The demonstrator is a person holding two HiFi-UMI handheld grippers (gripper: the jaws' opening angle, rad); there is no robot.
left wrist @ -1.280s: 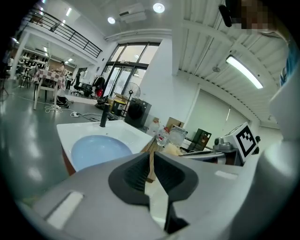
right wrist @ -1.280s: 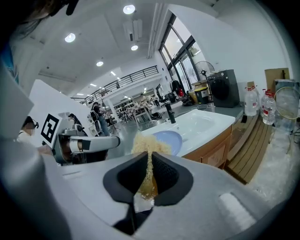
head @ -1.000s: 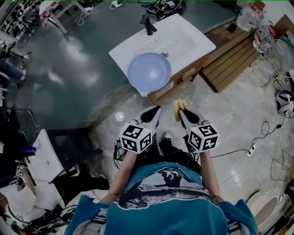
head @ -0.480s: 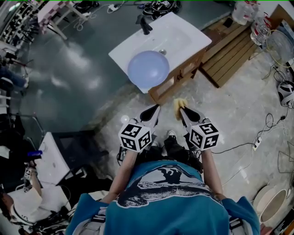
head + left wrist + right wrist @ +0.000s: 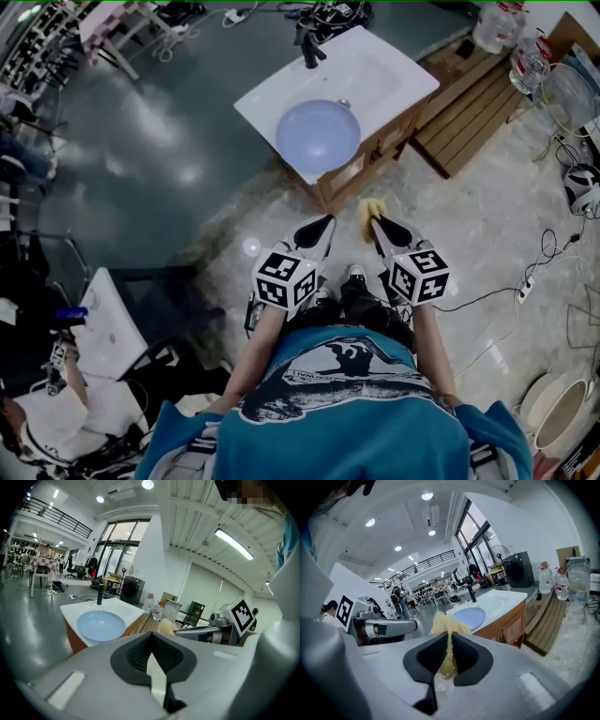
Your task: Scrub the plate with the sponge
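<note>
Grippers: our right gripper [image 5: 449,641] clamps the yellow sponge [image 5: 446,622]; our left gripper [image 5: 151,639] closed, empty; blue plate [image 5: 318,134] in white sink [image 5: 398,75].

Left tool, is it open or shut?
Shut. In the left gripper view, the left tool has its dark pads pressed together with nothing between them. The sponge is in the right tool.
</note>
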